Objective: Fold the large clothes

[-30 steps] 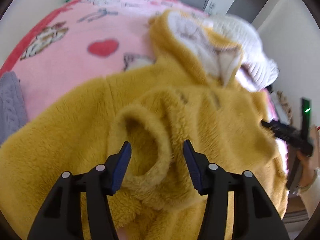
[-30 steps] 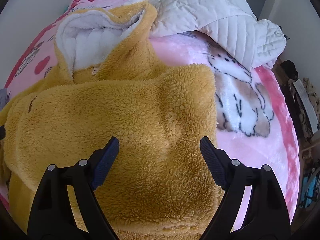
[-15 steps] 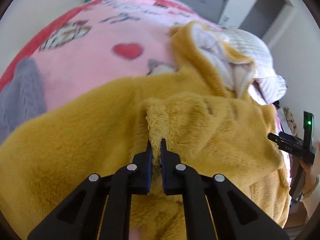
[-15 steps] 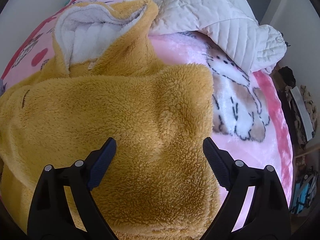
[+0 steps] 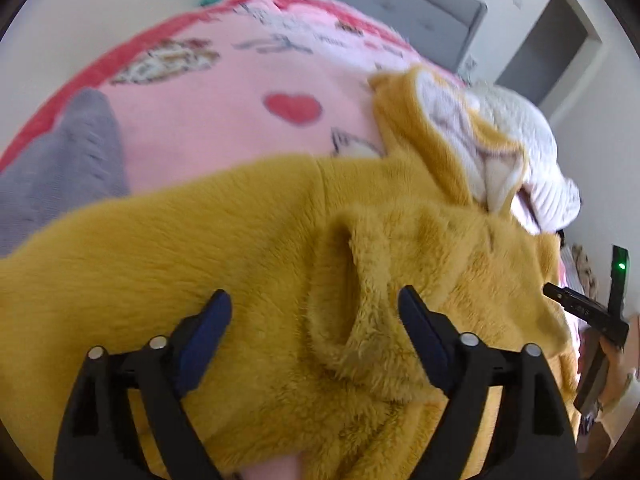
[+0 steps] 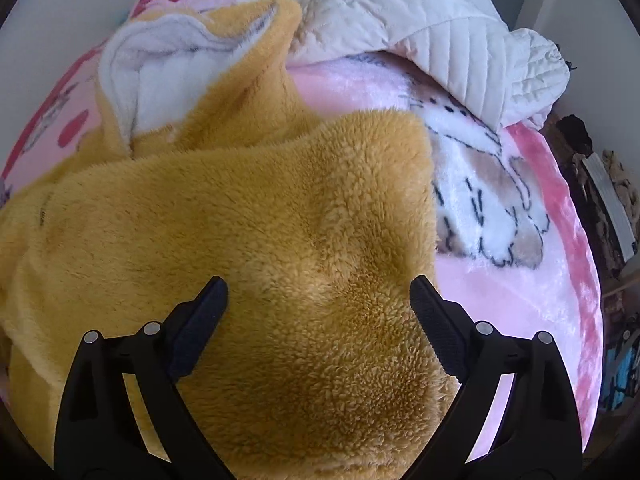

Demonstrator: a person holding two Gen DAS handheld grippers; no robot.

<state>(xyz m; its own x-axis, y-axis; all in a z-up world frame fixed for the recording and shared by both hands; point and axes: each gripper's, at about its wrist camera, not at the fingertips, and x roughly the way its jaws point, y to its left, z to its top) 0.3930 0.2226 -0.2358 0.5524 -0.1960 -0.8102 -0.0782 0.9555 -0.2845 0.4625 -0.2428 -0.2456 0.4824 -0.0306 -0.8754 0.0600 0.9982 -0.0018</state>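
Left tool (image 5: 316, 312) just reopened, yellow fleece cuff (image 5: 348, 300) between jaws

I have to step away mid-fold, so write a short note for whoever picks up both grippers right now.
Left gripper: jaws have just been opening and now stand wide; the sleeve cuff lies between them, not pinched.
Right gripper: open over the folded yellow fleece, holding nothing.
Things: the yellow fleece hoodie lies on the pink blanket, hood with its white lining at the far end; a white quilted garment sits beyond it, a grey knit at the left.
Done: one side folded over the body, sleeve laid across.
Left: remaining folds, probably the bottom towards the hood, then the other clothes.
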